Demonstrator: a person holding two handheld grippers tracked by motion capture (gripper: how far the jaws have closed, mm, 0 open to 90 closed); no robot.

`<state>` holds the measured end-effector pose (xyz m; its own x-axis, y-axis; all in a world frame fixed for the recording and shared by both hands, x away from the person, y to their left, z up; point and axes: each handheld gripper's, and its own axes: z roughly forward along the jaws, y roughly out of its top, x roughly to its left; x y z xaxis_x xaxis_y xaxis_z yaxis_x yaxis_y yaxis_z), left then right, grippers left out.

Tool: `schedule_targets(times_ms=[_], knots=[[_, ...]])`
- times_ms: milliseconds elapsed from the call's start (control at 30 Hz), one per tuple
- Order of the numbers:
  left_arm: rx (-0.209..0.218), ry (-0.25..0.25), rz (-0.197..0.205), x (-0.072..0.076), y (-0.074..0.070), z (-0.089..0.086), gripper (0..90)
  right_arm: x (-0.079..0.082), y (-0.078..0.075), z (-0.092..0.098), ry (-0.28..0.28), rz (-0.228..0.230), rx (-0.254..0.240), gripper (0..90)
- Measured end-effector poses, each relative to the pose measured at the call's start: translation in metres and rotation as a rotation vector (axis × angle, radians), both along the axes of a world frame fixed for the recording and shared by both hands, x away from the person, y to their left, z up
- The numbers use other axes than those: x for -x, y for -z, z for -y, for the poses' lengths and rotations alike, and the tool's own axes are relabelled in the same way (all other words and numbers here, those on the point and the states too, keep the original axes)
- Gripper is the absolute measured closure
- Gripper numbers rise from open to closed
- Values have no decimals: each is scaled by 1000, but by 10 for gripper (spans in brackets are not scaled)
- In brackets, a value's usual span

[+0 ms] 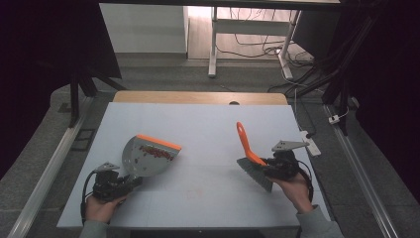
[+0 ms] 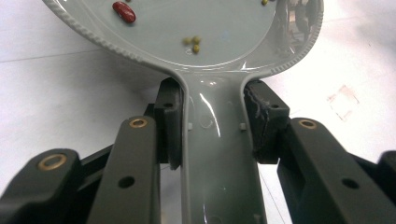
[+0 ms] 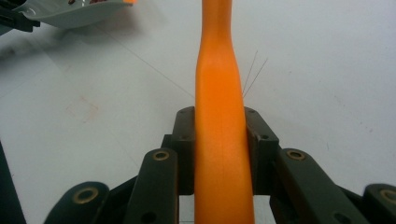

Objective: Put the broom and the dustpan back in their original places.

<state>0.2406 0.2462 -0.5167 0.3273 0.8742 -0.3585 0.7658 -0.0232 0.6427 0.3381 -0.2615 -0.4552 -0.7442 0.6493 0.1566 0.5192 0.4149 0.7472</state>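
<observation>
left hand-held gripper (image 1: 119,179) clamps dustpan (image 1: 148,156) handle nr worktop (image 1: 208,124) front-left corner, beans (image 1: 157,151) inside. right hand-held gripper (image 1: 270,166) clamps brush (image 1: 250,153) nr right edge. keep pan level, w/ lip up, so beans don't roll off.

Grey dustpan (image 1: 147,157) with orange lip; orange-handled brush (image 1: 250,156).

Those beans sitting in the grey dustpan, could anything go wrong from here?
Possibly. The grey plastic dustpan with the orange lip is held by its handle alone in the left gripper, so a tilt could roll the red and green beans out. The orange-handled brush in the right gripper could pivot.
</observation>
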Motion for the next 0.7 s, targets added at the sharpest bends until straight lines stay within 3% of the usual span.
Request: schedule_targets(times_ms=[433, 700], knots=[[-33, -151, -27, 8, 6, 1, 608, 5, 4, 13, 13, -39, -9, 704], [-36, -195, -47, 6, 9, 4, 608, 6, 11, 14, 12, -75, 2, 704]])
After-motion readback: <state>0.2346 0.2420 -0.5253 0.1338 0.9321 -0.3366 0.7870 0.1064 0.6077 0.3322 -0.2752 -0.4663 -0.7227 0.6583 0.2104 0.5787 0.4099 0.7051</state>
